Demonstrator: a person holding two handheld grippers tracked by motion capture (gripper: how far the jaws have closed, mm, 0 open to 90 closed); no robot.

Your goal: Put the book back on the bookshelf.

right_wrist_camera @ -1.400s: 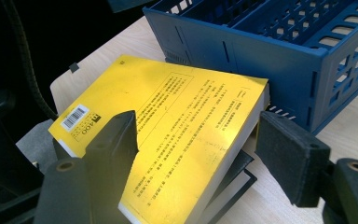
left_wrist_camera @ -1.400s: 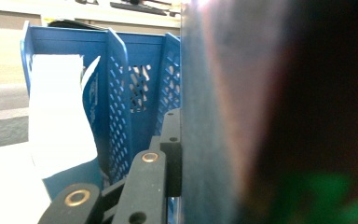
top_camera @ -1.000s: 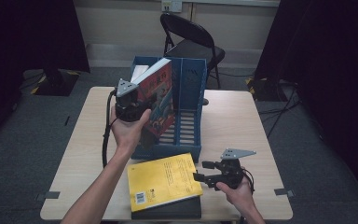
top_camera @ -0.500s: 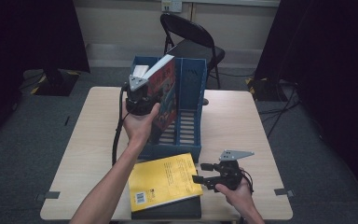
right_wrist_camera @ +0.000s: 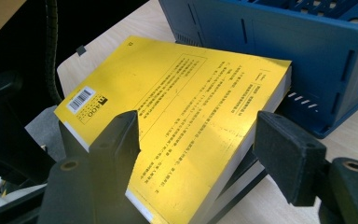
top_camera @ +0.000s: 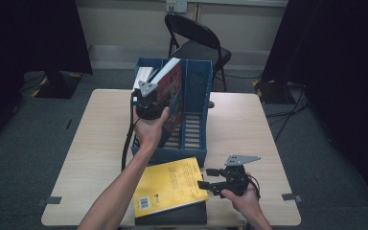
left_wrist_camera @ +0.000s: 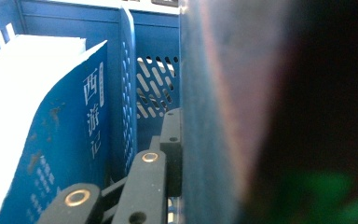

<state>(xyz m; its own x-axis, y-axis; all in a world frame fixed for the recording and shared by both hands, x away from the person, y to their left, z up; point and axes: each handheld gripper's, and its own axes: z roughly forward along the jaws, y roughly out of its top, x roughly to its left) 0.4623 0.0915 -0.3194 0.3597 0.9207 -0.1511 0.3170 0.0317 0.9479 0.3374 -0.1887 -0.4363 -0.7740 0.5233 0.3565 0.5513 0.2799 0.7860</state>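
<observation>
My left gripper (top_camera: pixel 149 101) was clamped on the red book (top_camera: pixel 171 98), tilting it into the blue rack (top_camera: pixel 197 91) at the table's far side; my right gripper (top_camera: pixel 211 179) waited, jaws apart, beside the near yellow book (top_camera: pixel 170 186).

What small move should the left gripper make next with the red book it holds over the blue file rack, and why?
Probably lower it straight down. The left gripper is shut on the red book, which is tilted and only partly inside the blue rack, beside a blue book already standing in the neighbouring slot. Sinking it further should seat it before letting go.
</observation>
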